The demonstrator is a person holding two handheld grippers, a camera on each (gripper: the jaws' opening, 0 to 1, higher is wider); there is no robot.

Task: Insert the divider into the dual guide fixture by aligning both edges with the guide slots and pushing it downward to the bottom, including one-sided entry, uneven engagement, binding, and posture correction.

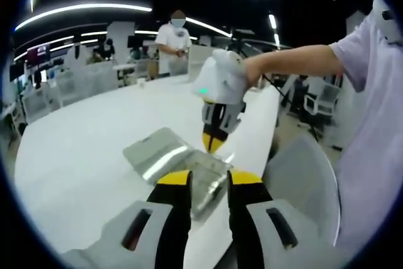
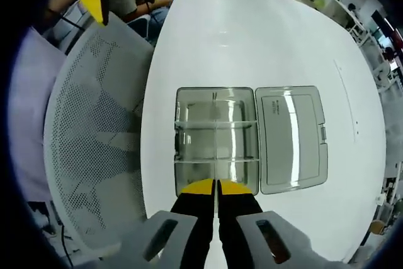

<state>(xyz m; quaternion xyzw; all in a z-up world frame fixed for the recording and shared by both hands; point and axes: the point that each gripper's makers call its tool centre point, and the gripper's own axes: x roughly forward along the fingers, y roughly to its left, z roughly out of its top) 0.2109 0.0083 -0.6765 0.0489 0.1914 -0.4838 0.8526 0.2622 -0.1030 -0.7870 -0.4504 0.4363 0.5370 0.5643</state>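
Both grippers' jaws look nearly closed over the clear box [image 2: 216, 140]; its thin stiff dividers [image 2: 216, 160] seem slippery, best pinched at the top edge.

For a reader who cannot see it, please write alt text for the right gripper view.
A clear plastic box lies open on a white table, its lid flat beside it and two clear dividers across its inside. The right gripper, jaws nearly together, reaches its near edge; a mesh chair stands alongside.
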